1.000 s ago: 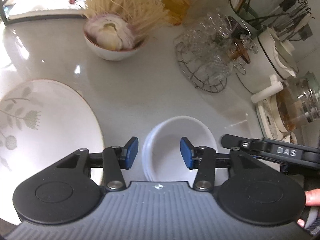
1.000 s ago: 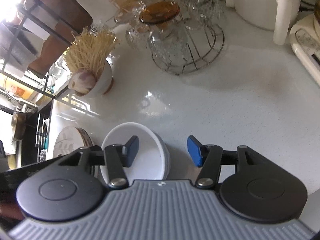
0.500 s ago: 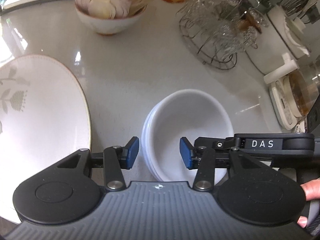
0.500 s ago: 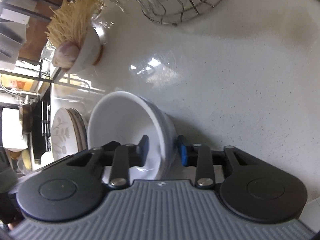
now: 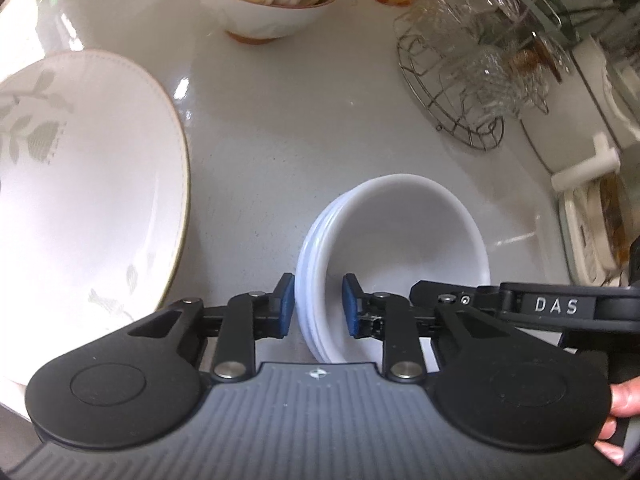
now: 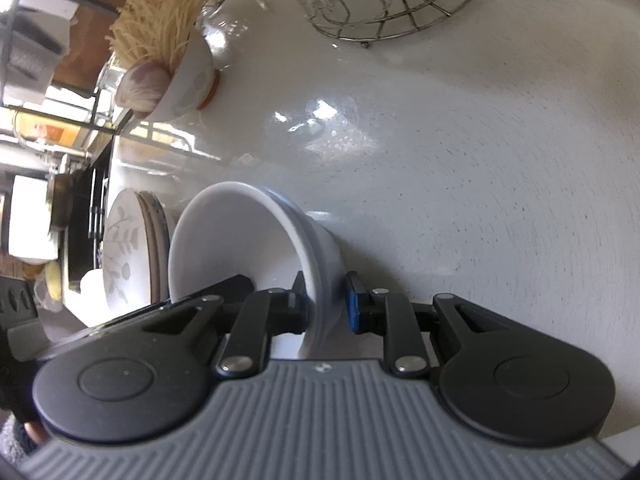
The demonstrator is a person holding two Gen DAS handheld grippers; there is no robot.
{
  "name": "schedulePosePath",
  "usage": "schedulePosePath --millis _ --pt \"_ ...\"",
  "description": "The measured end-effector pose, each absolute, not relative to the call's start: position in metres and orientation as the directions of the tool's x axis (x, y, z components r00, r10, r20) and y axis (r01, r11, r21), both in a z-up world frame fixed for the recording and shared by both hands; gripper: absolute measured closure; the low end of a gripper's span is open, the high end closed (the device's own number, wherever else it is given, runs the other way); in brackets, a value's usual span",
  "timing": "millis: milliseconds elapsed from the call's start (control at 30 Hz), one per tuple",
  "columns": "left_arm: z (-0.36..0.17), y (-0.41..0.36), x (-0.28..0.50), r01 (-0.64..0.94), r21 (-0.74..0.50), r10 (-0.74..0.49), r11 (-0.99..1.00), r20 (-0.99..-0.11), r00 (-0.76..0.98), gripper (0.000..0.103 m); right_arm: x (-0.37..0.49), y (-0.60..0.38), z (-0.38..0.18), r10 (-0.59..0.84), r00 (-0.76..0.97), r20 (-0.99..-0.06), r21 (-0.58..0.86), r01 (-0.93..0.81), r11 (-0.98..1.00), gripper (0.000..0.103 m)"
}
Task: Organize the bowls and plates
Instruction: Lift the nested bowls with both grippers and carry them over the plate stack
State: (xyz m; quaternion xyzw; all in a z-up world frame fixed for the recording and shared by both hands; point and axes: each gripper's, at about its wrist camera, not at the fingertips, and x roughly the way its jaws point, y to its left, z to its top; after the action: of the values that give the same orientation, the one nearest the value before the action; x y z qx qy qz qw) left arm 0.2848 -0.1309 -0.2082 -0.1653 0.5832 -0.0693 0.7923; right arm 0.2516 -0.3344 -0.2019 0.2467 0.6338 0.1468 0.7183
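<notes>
A stack of white bowls (image 5: 404, 236) stands on the pale counter. My left gripper (image 5: 318, 306) straddles the stack's left rim, one blue pad outside and one inside. Its jaws are closing, and the pads meet the rim. My right gripper (image 6: 326, 304) holds the opposite rim (image 6: 316, 280) the same way, jaws closing with the wall pinched between the pads. Its black casing marked DAS (image 5: 556, 306) shows at the right in the left wrist view. A large white plate with a leaf pattern (image 5: 100, 200) lies left of the bowls. In the right wrist view it tops a pile of plates (image 6: 124, 248).
A patterned bowl with garlic and dry noodles (image 5: 264, 12) stands at the back. A wire rack of glasses (image 5: 472, 92) is at the back right, with white appliances (image 5: 592, 200) along the right edge. A person's fingers (image 5: 618, 404) hold the right gripper.
Both grippers came down onto the bowl stack. Their jaws narrowed from wide apart to gripping opposite sides of its rim. The bowls now loom larger in both views.
</notes>
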Motion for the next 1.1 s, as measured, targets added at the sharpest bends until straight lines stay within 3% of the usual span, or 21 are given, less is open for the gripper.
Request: schedulePosePath --millis 433,1100 --pt "-0.203 -0.111 0.269 -0.194 -0.410 -0.329 0.891 -0.878 0.347 0.078 0.256 -0.325 -0.193 0.513 0.126 -0.849 0.520 0.020 0.854 0.083" --pt "-0.133 -0.063 0.279 -0.085 -0.434 -0.366 0.897 -0.835 0.410 0.077 0.253 -0.288 -0.133 0.512 0.201 -0.835 0.519 -0.016 0.854 0.082"
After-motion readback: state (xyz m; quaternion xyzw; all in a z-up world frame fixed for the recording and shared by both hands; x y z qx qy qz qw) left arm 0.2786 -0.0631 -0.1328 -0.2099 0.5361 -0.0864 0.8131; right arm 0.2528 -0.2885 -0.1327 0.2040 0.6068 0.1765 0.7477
